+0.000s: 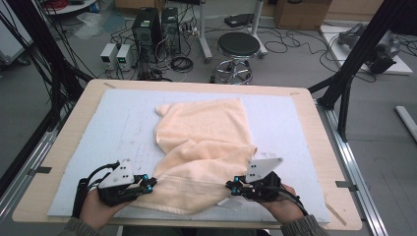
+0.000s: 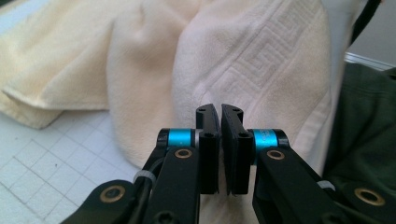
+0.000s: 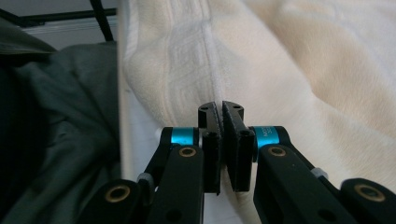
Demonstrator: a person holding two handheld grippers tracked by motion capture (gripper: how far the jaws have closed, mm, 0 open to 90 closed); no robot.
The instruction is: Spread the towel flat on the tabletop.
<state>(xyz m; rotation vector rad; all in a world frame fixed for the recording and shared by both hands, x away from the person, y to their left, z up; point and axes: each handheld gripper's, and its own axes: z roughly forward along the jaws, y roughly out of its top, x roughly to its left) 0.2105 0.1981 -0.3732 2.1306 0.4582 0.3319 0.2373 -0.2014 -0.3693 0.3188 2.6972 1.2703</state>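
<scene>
Between both tongs (image 1: pixel 148 183), towel (image 1: pixel 201 142)

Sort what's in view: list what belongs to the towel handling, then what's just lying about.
In the job:
- towel, near edge pinched at two spots
- left gripper, shut on it
- right gripper, shut on it
- white mat under it

Lying about:
- stool
- computer towers
- cardboard box
- floor cables

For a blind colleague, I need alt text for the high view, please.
Two hand-held grippers, the left gripper and the right gripper, pinch the near edge of a rumpled cream towel, one at each end. The towel lies on a pale mat covering a wooden table.
</scene>
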